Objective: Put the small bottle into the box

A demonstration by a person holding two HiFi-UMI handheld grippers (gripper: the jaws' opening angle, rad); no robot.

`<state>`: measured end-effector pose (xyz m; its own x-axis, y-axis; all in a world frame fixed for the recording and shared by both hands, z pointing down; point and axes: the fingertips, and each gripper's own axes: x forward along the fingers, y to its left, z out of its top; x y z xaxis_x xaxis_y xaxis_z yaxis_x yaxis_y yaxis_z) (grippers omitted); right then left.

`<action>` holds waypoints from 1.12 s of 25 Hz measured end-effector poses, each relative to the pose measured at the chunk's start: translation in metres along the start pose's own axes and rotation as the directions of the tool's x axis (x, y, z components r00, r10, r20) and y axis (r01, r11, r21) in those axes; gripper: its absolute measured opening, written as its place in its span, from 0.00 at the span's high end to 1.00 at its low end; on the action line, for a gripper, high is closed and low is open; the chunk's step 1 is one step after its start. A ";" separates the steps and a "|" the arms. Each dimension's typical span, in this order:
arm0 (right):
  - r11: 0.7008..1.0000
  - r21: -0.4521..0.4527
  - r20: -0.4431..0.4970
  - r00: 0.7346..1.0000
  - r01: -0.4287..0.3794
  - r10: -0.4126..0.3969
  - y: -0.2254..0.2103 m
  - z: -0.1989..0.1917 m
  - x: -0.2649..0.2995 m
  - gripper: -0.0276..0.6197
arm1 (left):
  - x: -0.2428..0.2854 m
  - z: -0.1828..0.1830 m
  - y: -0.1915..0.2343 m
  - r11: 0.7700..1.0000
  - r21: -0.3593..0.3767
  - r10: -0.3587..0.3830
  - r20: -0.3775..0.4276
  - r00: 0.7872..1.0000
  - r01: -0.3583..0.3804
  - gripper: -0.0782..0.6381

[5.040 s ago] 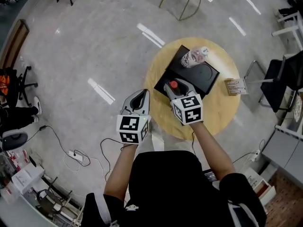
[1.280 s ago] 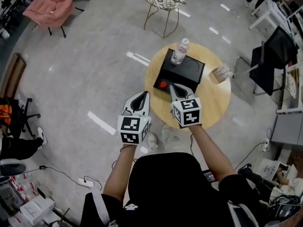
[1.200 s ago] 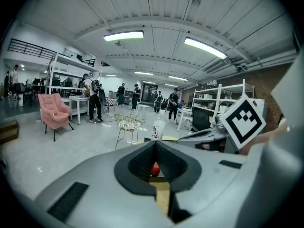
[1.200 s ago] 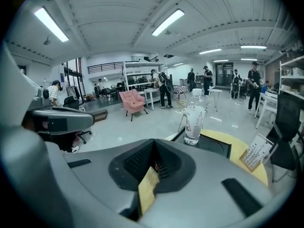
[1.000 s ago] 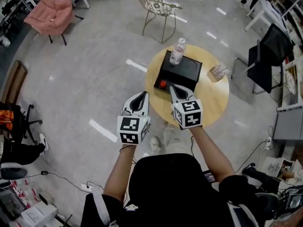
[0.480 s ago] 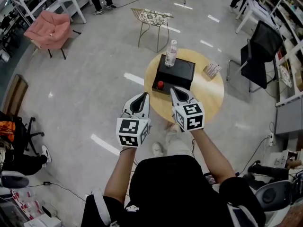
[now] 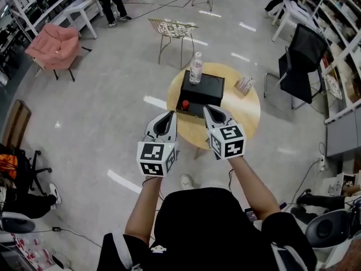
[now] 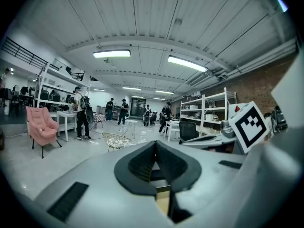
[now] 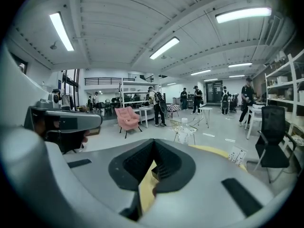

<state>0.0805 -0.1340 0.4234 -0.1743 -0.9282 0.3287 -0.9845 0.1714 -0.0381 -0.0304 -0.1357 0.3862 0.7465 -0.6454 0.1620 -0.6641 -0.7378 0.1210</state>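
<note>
So, going left to right: the left gripper (image 7: 169, 115) shows against the floor, just off the near-left edge of the round wooden table (image 7: 243, 110). In its own view the left gripper's jaws are pressed together, tips meeting, with nothing between them.

Next over is the small bottle (image 7: 185, 104), which mostly reads as a red cap from above. It sits in the near-left corner of the black box (image 7: 206, 86). That puts it ahead of both sets of jaws, roughly in the gap between them: up and to the right of the left tips, up and to the left of the right tips, and nearer the right ones. Neither gripper is touching it.

The right gripper (image 7: 208, 110) is over the table, tips just short of the box's near edge. Its jaws are closed too and empty.

Well past the jaws, a tall clear bottle (image 7: 196, 68) stands upright at the box's far-left corner. Off to the right of the box, a small card (image 7: 245, 85) lies on the table.
</note>
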 end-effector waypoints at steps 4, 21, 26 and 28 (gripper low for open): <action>1.000 0.003 0.020 1.000 0.006 -0.006 -0.005 0.007 -0.010 0.95 | 0.001 0.005 -0.007 1.000 0.006 0.001 0.010 1.000 -0.001 0.87; 1.000 0.012 0.056 0.998 -0.006 0.005 -0.029 0.004 -0.086 0.95 | -0.026 0.018 -0.075 1.000 -0.018 0.016 0.051 0.999 -0.016 0.88; 1.000 0.018 0.066 0.998 -0.014 0.012 -0.023 -0.004 -0.113 0.95 | -0.049 0.014 -0.096 1.000 -0.018 0.022 0.055 0.998 -0.021 0.88; 1.000 0.017 0.072 0.997 -0.017 0.016 -0.018 -0.007 -0.125 0.95 | -0.057 0.012 -0.107 1.000 -0.010 0.015 0.056 0.998 -0.014 0.87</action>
<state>0.1205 -0.0188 0.3896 -0.1909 -0.9468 0.2591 -0.9816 0.1814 -0.0602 -0.0013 -0.0220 0.3521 0.7377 -0.6664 0.1084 -0.6751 -0.7265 0.1281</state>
